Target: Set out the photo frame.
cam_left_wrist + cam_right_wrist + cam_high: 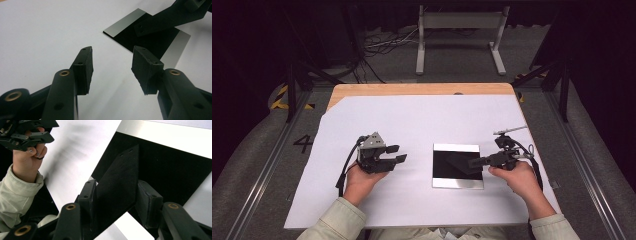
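My right gripper (476, 161) reaches over the mirror-like plate (457, 182) on the white sheet (412, 125), with a flat black piece (117, 187) between its parted jaws; whether they pinch it I cannot tell. My left gripper (398, 154) hovers left, open, holding nothing.

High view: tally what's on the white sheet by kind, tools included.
Handheld tools: 2, the left tool and the right tool
Mirror-like plates with silver bands: 1, the square plate
Flat black pieces: 1, the black flat piece between the right tool's jaws
Total: 4
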Demonstrator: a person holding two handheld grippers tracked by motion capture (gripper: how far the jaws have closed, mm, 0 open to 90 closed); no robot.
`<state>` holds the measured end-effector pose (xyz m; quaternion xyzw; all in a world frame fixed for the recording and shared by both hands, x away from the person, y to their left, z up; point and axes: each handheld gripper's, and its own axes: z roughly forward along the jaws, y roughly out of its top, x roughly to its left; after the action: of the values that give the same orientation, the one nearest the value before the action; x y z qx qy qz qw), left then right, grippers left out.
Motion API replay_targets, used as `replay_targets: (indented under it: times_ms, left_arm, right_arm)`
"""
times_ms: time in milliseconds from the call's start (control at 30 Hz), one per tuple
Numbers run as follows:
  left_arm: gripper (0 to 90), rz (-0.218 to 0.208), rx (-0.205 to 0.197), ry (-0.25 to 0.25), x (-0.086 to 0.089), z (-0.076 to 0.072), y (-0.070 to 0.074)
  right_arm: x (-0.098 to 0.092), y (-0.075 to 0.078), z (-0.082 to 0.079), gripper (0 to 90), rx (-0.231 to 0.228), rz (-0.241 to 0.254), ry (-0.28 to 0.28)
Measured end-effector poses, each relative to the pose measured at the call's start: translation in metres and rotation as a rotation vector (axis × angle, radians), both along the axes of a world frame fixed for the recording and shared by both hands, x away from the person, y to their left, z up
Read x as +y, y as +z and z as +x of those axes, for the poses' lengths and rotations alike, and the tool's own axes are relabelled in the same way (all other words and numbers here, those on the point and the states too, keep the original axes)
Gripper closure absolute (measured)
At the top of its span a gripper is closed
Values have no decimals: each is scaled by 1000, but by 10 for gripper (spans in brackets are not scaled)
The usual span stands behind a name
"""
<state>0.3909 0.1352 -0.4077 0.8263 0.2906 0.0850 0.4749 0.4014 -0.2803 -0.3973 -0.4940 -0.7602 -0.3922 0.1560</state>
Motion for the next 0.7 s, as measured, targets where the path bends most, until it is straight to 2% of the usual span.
replay_targets:
  times_ms: [333,700]
  left_arm:
    - [518,0,3,2,0,0,0]
    - [518,3,-2,1,1,0,0]
  right_arm:
    - [1,4,-2,612,-6,-18,-1]
    - [3,14,-7,687,-34,-32,23]
